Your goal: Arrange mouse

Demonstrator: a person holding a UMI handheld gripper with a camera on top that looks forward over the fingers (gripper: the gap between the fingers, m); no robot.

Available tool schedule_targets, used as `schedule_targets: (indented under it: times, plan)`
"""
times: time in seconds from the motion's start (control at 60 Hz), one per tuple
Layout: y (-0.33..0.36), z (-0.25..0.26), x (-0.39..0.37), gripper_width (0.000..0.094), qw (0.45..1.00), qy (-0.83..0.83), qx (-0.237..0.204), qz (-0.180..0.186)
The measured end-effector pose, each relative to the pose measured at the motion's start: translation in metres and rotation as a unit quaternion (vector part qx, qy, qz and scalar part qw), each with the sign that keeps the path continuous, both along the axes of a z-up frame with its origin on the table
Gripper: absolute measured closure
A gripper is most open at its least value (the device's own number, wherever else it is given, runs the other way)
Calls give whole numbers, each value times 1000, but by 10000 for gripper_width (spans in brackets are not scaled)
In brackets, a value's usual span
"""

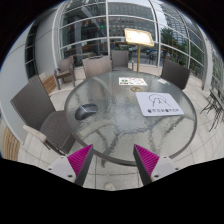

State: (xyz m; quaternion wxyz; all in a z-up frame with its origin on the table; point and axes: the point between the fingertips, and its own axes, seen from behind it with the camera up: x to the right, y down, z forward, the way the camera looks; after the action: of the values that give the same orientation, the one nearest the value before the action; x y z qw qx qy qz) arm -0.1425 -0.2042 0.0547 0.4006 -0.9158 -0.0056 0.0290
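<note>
Bright daylight, glare on glass table (120, 125), fisheye-warped edges

Open gripper (114, 160) above glass table (110, 125) bearing mouse (88, 108).

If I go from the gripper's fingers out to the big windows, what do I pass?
Open gripper → near rim of the round glass table → dark mouse → white mat → small card → wooden sign on a stand → windows.

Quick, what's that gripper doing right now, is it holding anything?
Gripper: open, holding nothing. It hangs above the near edge of the round glass table; the mouse lies on the table well beyond its fingers.
</note>
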Motion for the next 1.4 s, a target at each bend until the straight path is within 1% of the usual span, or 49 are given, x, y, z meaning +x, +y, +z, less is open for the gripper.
schedule_targets:
  times: [0.033, 0.05, 0.067, 0.083, 0.15, 0.167, 0.183, 0.2, 0.267, 0.283, 0.4, 0.417, 0.5, 0.533, 0.583, 0.65, 0.7, 0.733, 0.767, 0.8, 0.85, 0.967, 1.017, 1.1, 1.15, 1.233, 1.283, 1.3, 1.333, 1.4]
  plan:
    - [7, -7, -20, 123, 1000, 6, -5, 9]
    - [7, -4, -9, 121, 1000, 11, -10, 16]
    - [20, -11, -31, 118, 1000, 12, -11, 19]
    - [24, -19, -51, 118, 1000, 11, -11, 20]
    - [51, -28, -71, 120, 999, 14, -19, 29]
    - [57, -36, -89, 122, 999, 11, -18, 27]
    - [72, -32, -80, 120, 999, 15, -21, 31]
    - [70, -36, -95, 120, 999, 12, -20, 27]
    - [101, -44, -112, 120, 1000, 8, -16, 22]
    - [119, -42, -106, 123, 1000, 10, -18, 24]
    - [156, -62, -142, 130, 999, 18, -26, 24]
    - [170, -63, -141, 130, 999, 18, -26, 25]
    - [195, -66, -148, 122, 999, 10, -27, 19]
    - [209, -68, -152, 139, 999, 10, -29, 22]
    - [226, -68, -156, 141, 999, 12, -26, 19]
    - [243, -67, -165, 144, 999, 14, -28, 26]
    - [253, -68, -167, 165, 999, 7, -32, 33]
    - [257, -69, -172, 197, 999, 1, -36, 40]
    - [261, -70, -171, 260, 998, -7, -41, 43]
    - [264, -71, -170, 345, 998, -17, -45, 46]
    - [266, -71, -174, 424, 997, -15, -47, 56]
    - [265, -73, -174, 461, 997, -11, -57, 60]
    - [264, -74, -174, 492, 996, -8, -64, 62]
    - [264, -74, -173, 563, 995, -5, -78, 60]
    - [266, -74, -173, 626, 995, -9, -81, 65]
    - [264, -70, -174, 635, 993, 1, -91, 72]
    - [263, -63, -170, 635, 992, 10, -97, 82]
    - [265, -56, -166, 633, 992, 13, -94, 82]
    - [273, -33, -156, 632, 994, 16, -71, 83]
    - [286, 29, -127, 632, 996, 15, -26, 89]
